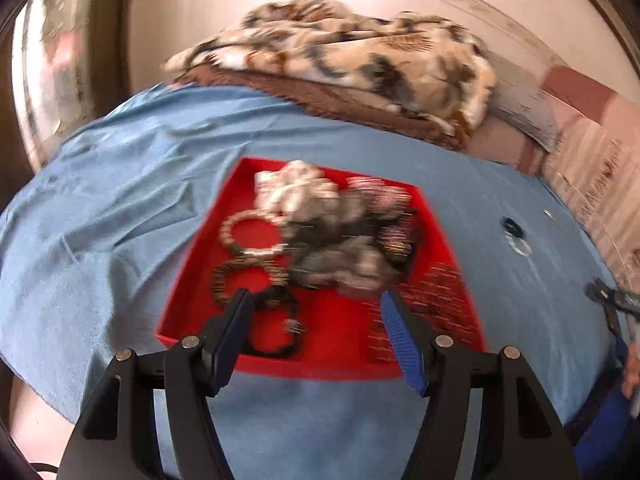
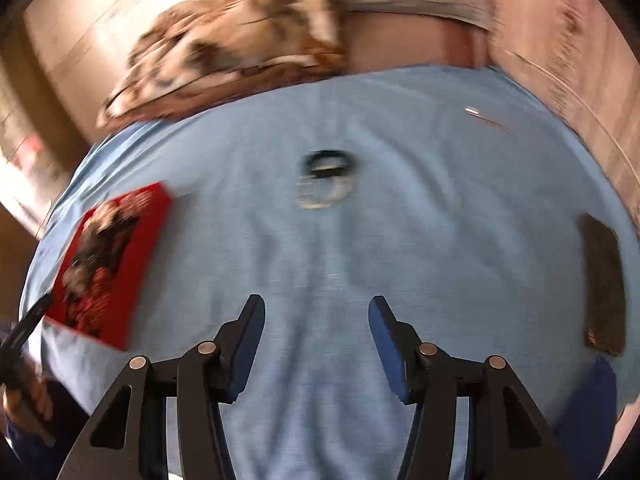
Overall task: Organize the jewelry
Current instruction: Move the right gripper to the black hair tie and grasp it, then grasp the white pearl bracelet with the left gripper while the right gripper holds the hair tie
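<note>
A red tray (image 1: 340,344) lies on the blue cloth (image 1: 120,216) and holds a blurred heap of jewelry (image 1: 336,232): several bead bracelets, a pale beaded bracelet (image 1: 236,228), a dark one (image 1: 276,332). My left gripper (image 1: 316,304) is open and empty, just above the tray's near part. My right gripper (image 2: 316,312) is open and empty above bare cloth. Ahead of it lie a dark ring and a pale ring (image 2: 326,180), overlapping; they also show in the left wrist view (image 1: 516,236). The tray (image 2: 156,216) sits at the right wrist view's left.
A patterned blanket (image 1: 352,52) lies bunched behind the cloth. A dark flat object (image 2: 604,284) lies at the cloth's right edge. A small metal pin (image 2: 474,112) lies far right. The other gripper shows at each view's edge (image 1: 608,296).
</note>
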A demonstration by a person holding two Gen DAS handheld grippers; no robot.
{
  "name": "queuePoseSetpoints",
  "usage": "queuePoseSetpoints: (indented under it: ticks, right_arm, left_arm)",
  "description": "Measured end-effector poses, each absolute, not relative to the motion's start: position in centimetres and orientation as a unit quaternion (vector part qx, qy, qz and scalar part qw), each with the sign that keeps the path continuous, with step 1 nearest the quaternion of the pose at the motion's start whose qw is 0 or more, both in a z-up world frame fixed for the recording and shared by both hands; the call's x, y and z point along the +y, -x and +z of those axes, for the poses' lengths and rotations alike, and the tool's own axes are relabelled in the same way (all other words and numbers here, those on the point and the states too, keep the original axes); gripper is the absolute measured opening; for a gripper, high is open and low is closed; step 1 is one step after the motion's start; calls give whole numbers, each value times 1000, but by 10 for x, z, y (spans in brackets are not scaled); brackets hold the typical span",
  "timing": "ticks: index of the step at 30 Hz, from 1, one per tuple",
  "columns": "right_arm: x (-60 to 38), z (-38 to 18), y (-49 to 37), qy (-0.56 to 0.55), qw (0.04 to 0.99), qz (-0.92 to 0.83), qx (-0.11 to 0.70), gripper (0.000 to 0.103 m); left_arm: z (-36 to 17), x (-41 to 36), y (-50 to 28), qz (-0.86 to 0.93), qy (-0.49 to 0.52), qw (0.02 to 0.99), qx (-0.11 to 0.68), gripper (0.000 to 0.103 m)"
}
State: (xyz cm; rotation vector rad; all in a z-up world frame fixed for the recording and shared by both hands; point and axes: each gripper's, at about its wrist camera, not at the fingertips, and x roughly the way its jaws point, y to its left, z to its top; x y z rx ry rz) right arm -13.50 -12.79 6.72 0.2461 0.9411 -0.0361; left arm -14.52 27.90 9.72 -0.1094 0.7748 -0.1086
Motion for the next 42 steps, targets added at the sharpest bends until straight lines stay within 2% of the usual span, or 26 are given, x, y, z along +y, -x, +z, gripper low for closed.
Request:
queuePoseSetpoints:
  ticks: [6, 11, 14, 25, 27, 28, 30, 42]
  right_arm:
    - [-162, 54, 114, -153, 885, -18, 439, 58]
    - [-167, 41, 75, -182, 885, 6, 428, 57]
    - [-164, 37, 44, -180, 886, 30, 426, 39]
    - [-159, 5, -41, -115, 891, 48, 436, 34]
    - [-158, -4, -50, -109, 887, 53, 446, 31]
    - [-157, -9, -54, -106, 883, 56, 453, 27]
    - [-157, -12, -57, -93, 886, 47, 452, 10]
    - [-221, 3, -40, -156, 864, -5, 479, 9]
  left_arm:
    - [141, 206, 152, -107, -2, 927, 361, 65]
    - [145, 151, 139, -131, -28, 919, 371, 65]
    - [138, 129, 132, -131, -47, 913, 384, 65]
    - [110, 83, 92, -130, -51, 891, 432, 65]
    - [107, 73, 83, -130, -53, 889, 436, 65]
    - [104, 68, 77, -130, -52, 887, 439, 65]
    - [98, 56, 63, -134, -47, 882, 449, 65]
    - [48, -43, -16, -166, -90, 850, 493, 65]
